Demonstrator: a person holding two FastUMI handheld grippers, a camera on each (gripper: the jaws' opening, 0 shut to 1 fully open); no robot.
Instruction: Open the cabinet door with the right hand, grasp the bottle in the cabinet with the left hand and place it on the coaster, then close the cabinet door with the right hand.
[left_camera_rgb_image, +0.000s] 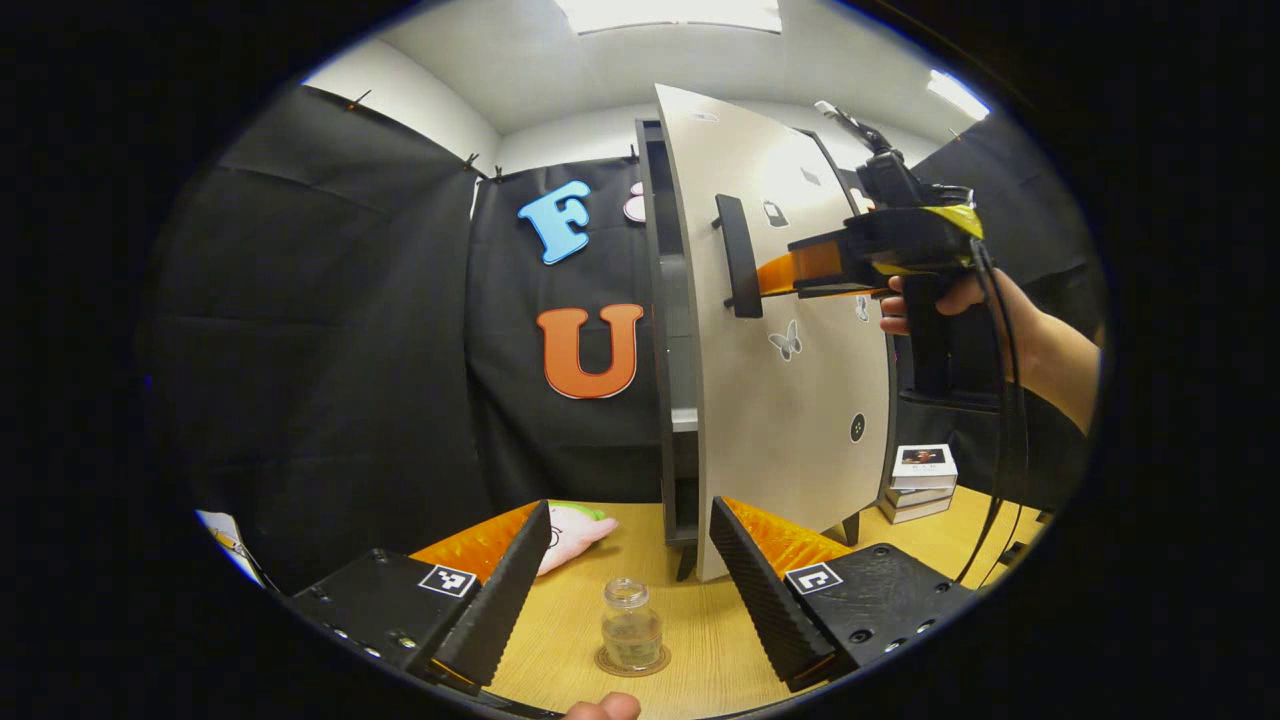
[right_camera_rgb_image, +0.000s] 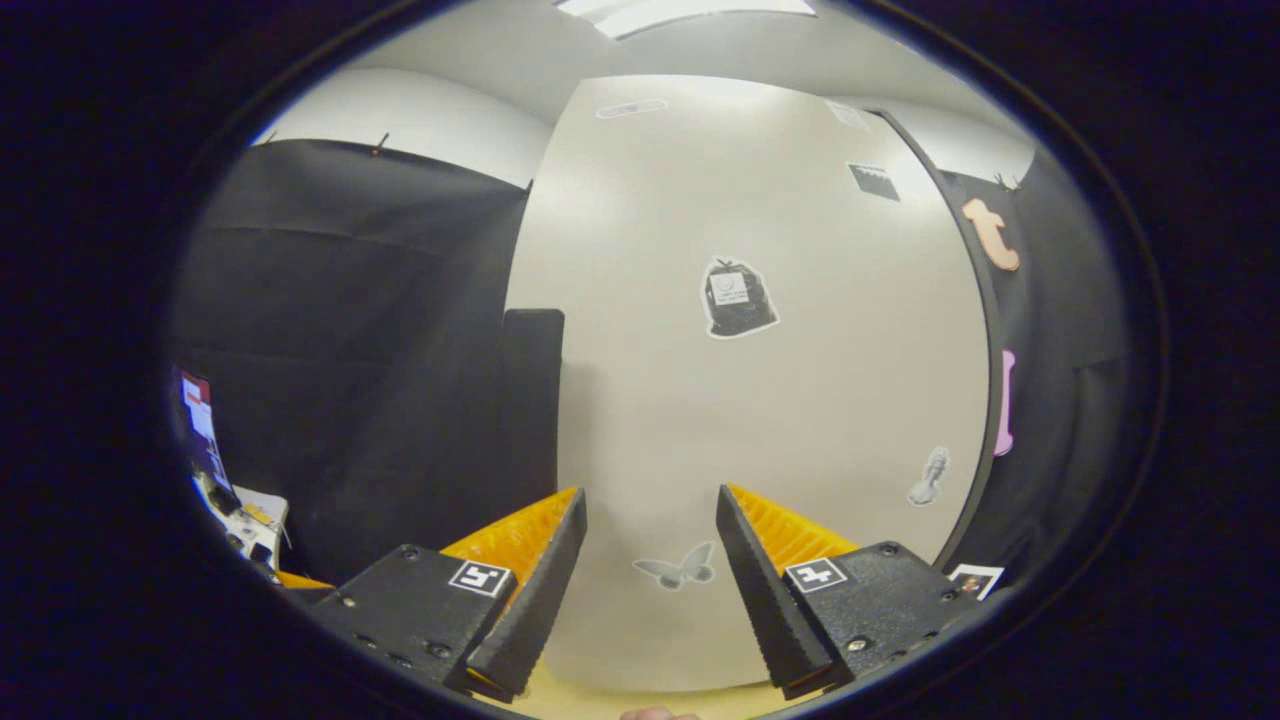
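Glass bottle (left_camera_rgb_image: 631, 625) stands upright on a round coaster (left_camera_rgb_image: 632, 661) on the wooden table (left_camera_rgb_image: 690, 620), out of the cabinet, no cap visible, pale contents low inside. It sits between the left gripper (left_camera_rgb_image: 628, 585) fingers but lower and apart from them; the fingers are spread wide, touching nothing. A fingertip (left_camera_rgb_image: 603, 708) of the person shows at the bottom edge just below the coaster.

Cabinet (left_camera_rgb_image: 668, 330) stands on the table behind the bottle, dark frame, light door (left_camera_rgb_image: 780, 330) swung partly open, inside shelf edge visible in the gap. Door carries a dark vertical handle (left_camera_rgb_image: 738, 256) and small stickers, butterfly one included.

In the left gripper view, the right gripper (left_camera_rgb_image: 775, 277) reaches in from the right, held by a hand (left_camera_rgb_image: 945, 300), its finger ends right at the handle; whether they touch it I cannot tell. In the right gripper view the right gripper (right_camera_rgb_image: 640, 560) has fingers apart, nothing between them, door face (right_camera_rgb_image: 760, 400) close ahead, handle (right_camera_rgb_image: 532, 400) up-left of the fingers.

Pink soft item (left_camera_rgb_image: 570, 535) lies on the table behind the left finger. Stack of books (left_camera_rgb_image: 920, 482) sits on the table to the right of the cabinet.
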